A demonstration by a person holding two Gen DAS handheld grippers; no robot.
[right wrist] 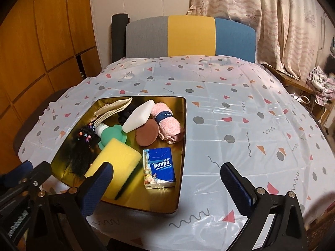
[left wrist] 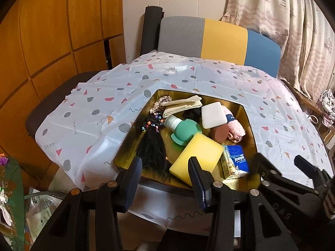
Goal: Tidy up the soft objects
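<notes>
A gold tray [left wrist: 249, 125] [right wrist: 182, 146] on the table holds soft things: a yellow sponge [left wrist: 196, 156] [right wrist: 117, 163], a blue Tempo tissue pack [left wrist: 237, 161] [right wrist: 160, 167], a rolled pink towel [left wrist: 235, 128] [right wrist: 167, 123], a white sponge [left wrist: 213, 115] [right wrist: 138, 115], a brown puff [left wrist: 218, 133] [right wrist: 146, 133], a green silicone bottle [left wrist: 184, 131] [right wrist: 111, 133], a black hair piece [left wrist: 152, 152] [right wrist: 79, 154], folded beige cloth [left wrist: 182, 104] [right wrist: 113, 108] and a scrunchie [left wrist: 159, 104]. My left gripper [left wrist: 165, 179] is open and empty at the tray's near edge. My right gripper [right wrist: 167, 179] is open and empty, also near the front of the tray.
A patterned plastic cloth [right wrist: 240, 115] covers the round table. A grey, yellow and blue chair [right wrist: 190, 37] stands at the far side. Wooden cabinets [left wrist: 52, 31] are at left, curtains [right wrist: 272, 21] at right. Bags [left wrist: 37, 213] lie on the floor at lower left.
</notes>
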